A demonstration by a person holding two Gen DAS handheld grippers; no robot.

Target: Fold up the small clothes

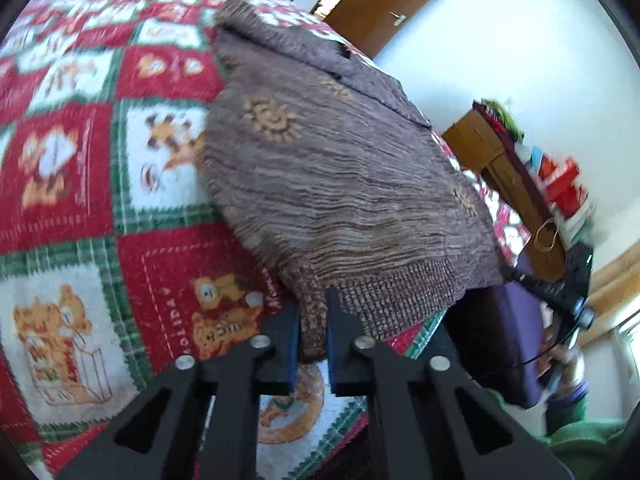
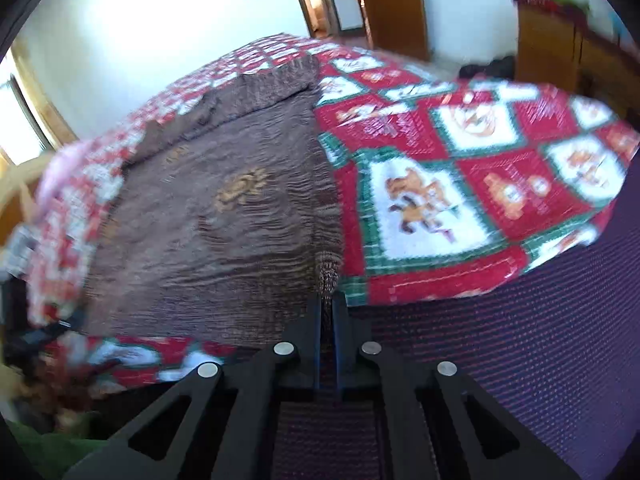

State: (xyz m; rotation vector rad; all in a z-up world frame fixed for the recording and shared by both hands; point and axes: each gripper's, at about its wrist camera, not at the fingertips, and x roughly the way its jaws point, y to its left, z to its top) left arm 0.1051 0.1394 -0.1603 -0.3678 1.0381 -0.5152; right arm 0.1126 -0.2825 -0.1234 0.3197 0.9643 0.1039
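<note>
A brown knitted sweater (image 1: 332, 184) with orange sun motifs lies spread on a red, green and white patchwork blanket. In the left wrist view, my left gripper (image 1: 312, 320) is shut on a corner of the sweater's ribbed hem, which bunches between the blue pads. In the right wrist view, the same sweater (image 2: 224, 216) stretches away to the upper left. My right gripper (image 2: 328, 304) is shut on the other hem corner, a narrow fold of knit pinched between its fingers. The right gripper also shows at the far right of the left wrist view, blurred.
The patchwork blanket (image 1: 80, 184) covers a bed, and its near edge (image 2: 440, 280) hangs over a purple cover (image 2: 520, 340). A wooden cabinet (image 1: 500, 176) with clutter on top stands by the white wall. A wooden door (image 2: 396, 4) is at the back.
</note>
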